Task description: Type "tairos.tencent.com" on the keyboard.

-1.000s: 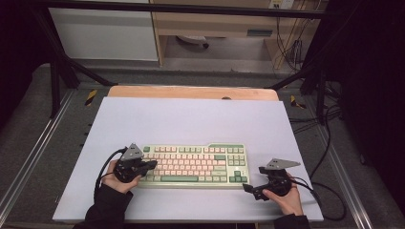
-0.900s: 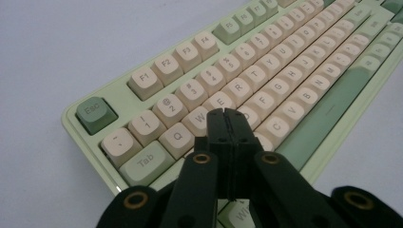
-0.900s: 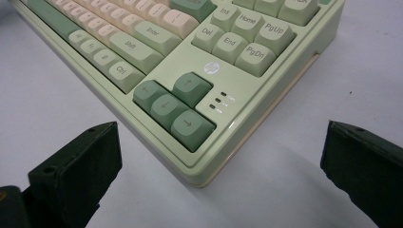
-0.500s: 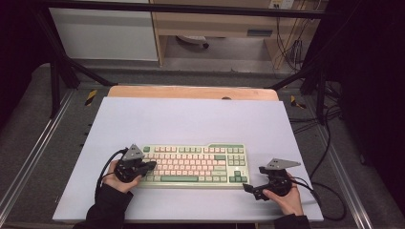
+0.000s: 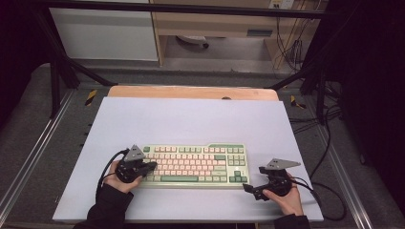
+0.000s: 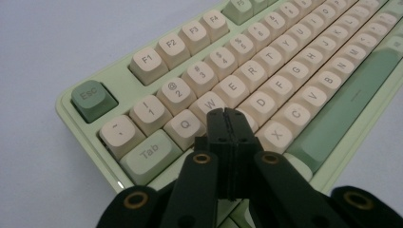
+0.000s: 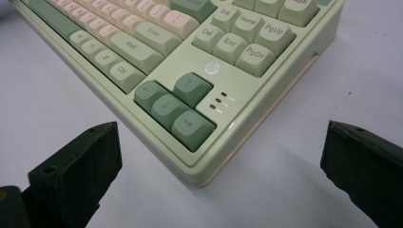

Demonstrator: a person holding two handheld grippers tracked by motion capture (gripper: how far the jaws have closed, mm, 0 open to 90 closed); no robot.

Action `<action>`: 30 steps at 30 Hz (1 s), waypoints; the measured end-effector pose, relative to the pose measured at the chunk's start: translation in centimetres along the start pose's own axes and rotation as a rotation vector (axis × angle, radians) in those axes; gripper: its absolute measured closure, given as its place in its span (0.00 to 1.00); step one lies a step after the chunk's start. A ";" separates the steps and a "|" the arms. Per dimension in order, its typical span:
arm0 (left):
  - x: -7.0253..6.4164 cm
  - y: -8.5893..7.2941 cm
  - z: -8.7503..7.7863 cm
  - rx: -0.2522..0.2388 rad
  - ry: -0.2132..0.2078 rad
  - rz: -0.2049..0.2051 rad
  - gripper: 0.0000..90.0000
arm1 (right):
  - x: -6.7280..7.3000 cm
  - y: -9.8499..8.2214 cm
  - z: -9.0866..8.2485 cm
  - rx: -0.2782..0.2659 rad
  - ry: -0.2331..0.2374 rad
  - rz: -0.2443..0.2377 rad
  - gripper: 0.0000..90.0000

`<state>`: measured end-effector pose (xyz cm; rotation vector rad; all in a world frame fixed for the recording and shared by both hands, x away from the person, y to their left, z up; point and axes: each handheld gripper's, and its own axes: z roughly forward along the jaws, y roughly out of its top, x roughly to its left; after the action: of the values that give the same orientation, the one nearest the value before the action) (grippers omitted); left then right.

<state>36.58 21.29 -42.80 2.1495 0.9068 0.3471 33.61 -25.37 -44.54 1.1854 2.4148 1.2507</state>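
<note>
Beyond your white table top (image 5: pixel 191 117) you've got grey floor (image 5: pixel 229 67), a white cabinet (image 5: pixel 105 33), a wooden shelf unit (image 5: pixel 215 24), and cables (image 5: pixel 291 43) hanging right.

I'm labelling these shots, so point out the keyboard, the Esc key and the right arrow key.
keyboard (image 5: pixel 196 164): high view, middle of the key field.
Esc key (image 6: pixel 90 96): left gripper view, its top face.
right arrow key (image 7: pixel 189 124): right gripper view, its top face.

Pale lavender table (image 5: pixel 191 119), green-and-cream keyboard (image 5: pixel 191 164) lying near its front edge
</note>
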 end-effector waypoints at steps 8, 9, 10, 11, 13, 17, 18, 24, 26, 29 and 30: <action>-0.2 0.4 -0.6 -0.019 -0.008 0.003 1.00 | 0.0 0.1 -0.2 -0.012 -0.001 0.004 0.00; -0.2 0.4 -0.7 -0.019 -0.010 0.004 1.00 | 0.1 0.2 -0.2 -0.011 0.001 0.000 0.00; -0.2 0.4 -0.7 -0.020 -0.011 0.005 1.00 | 0.1 0.2 -0.2 -0.011 -0.001 -0.005 0.00; -0.2 0.4 -0.7 -0.021 -0.013 0.004 1.00 | 0.2 0.3 -0.2 -0.009 0.001 -0.006 0.00; -0.2 0.4 -0.7 -0.023 -0.014 0.002 1.00 | 0.5 0.4 -0.2 -0.009 -0.001 -0.009 0.00; -0.1 0.4 -0.8 -0.024 -0.016 -0.002 1.00 | 0.9 0.9 -0.2 -0.011 -0.008 -0.016 0.00; -0.1 0.4 -0.8 -0.024 -0.017 -0.002 1.00 | 1.0 1.0 -0.2 -0.013 -0.011 -0.022 0.00; -0.2 0.5 -0.9 -0.031 -0.021 -0.003 1.00 | 1.9 1.7 0.0 -0.020 -0.010 -0.033 0.01; -0.1 0.5 -1.0 -0.033 -0.022 -0.005 1.00 | 2.5 2.2 0.1 -0.038 0.006 -0.049 0.04; -0.1 0.5 -1.0 -0.035 -0.024 -0.006 1.00 | 3.0 2.7 0.4 -0.054 0.018 -0.055 0.08; -0.1 0.5 -1.0 -0.036 -0.024 -0.007 1.00 | 3.0 2.7 0.4 -0.054 0.018 -0.055 0.08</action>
<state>36.21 21.52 -41.74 2.1130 0.8874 0.3309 33.32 -22.03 -42.22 1.0896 2.3931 1.3070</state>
